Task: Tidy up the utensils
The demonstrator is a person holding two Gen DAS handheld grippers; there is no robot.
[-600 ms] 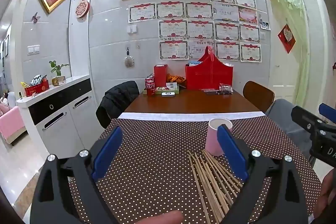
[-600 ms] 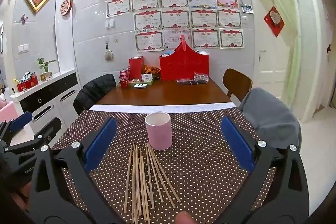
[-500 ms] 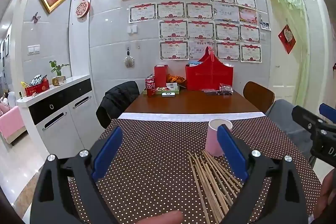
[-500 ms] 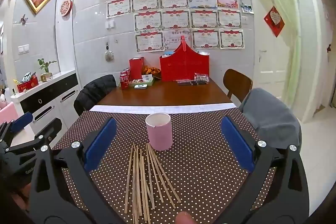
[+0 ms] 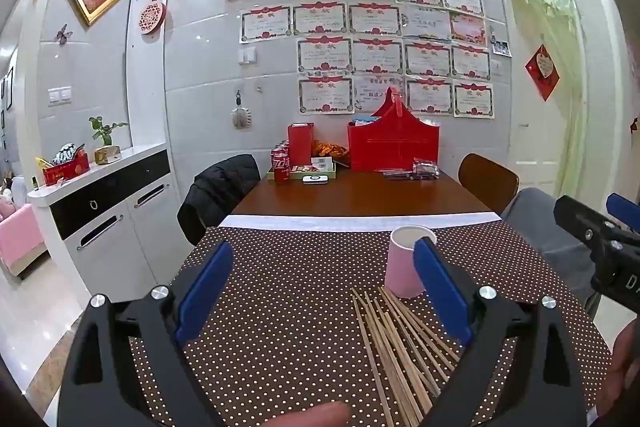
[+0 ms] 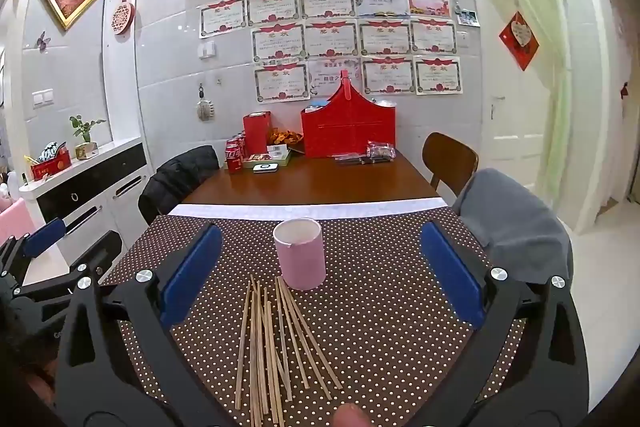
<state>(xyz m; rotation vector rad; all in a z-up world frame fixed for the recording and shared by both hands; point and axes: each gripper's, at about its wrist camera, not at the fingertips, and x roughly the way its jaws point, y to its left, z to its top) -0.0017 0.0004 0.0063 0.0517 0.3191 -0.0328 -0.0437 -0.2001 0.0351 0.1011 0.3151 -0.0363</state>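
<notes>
A bunch of thin wooden chopsticks (image 6: pixel 276 339) lies flat on the brown cloth with white dots (image 6: pixel 384 311) that covers the near end of the table. They are spread a bit like a fan, some crossing over others. Their far tips point at a pink round cup (image 6: pixel 301 254) that stands upright just behind them. The nearest tips come very close to the cup's bottom, but I cannot tell if they touch it.

The cup looks empty at the top — no stick pokes out of it. So the job seems to be right at the start. It looks like none of the chopsticks have been put away yet, and all of them are left to do, most likely by going into the cup.

The right gripper (image 6: pixel 320 275) hangs above the sticks with its two blue fingers (image 6: pixel 191 275) wide apart, holding nothing. The left gripper (image 5: pixel 320 291) is off to the side of the pile — its blue fingers (image 5: pixel 205 291) are wide apart too, and it holds nothing. The sticks are thin and flat on the cloth, so they may be tricky to pinch.
</notes>
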